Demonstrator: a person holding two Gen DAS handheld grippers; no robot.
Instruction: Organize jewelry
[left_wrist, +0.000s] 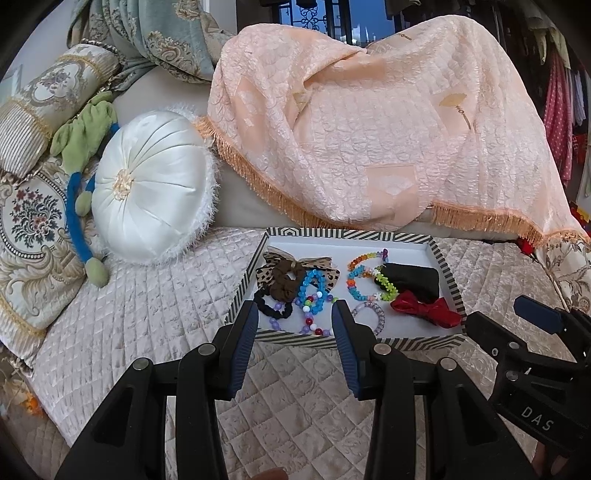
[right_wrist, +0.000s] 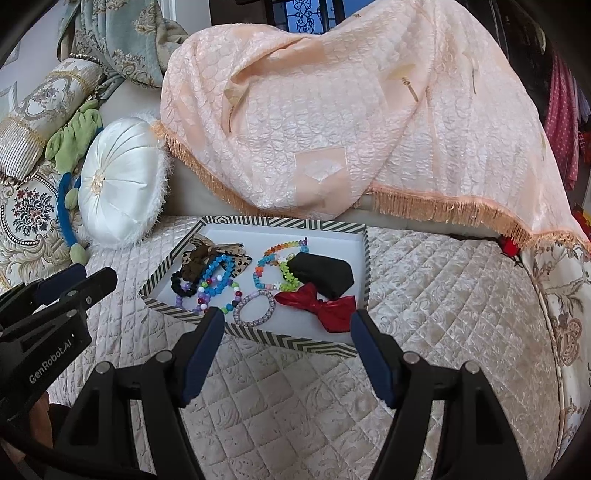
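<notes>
A striped-rim white tray (left_wrist: 243, 280) (right_wrist: 364, 258) sits on the quilted sofa seat. In it lie a leopard bow with a brown scrunchie (left_wrist: 284, 275) (right_wrist: 207, 254), a black hair tie (left_wrist: 275, 310), blue and multicolour bead bracelets (left_wrist: 312, 288) (right_wrist: 218, 280), a rainbow bracelet (left_wrist: 365, 275) (right_wrist: 275, 264), a clear lilac bracelet (left_wrist: 369, 314) (right_wrist: 255, 308), a black pouch (left_wrist: 413, 280) (right_wrist: 323, 273) and a red bow (left_wrist: 424, 308) (right_wrist: 325, 304). My left gripper (left_wrist: 295, 314) is open and empty just before the tray's near rim. My right gripper (right_wrist: 288, 321) is open and empty at the near rim too.
A round white satin cushion (left_wrist: 151, 192) (right_wrist: 118, 184) and patterned pillows (left_wrist: 33, 221) lie to the left. A peach fringed throw (left_wrist: 369, 129) (right_wrist: 332, 129) covers the sofa back behind the tray. A green and blue plush toy (left_wrist: 81, 147) rests by the cushions.
</notes>
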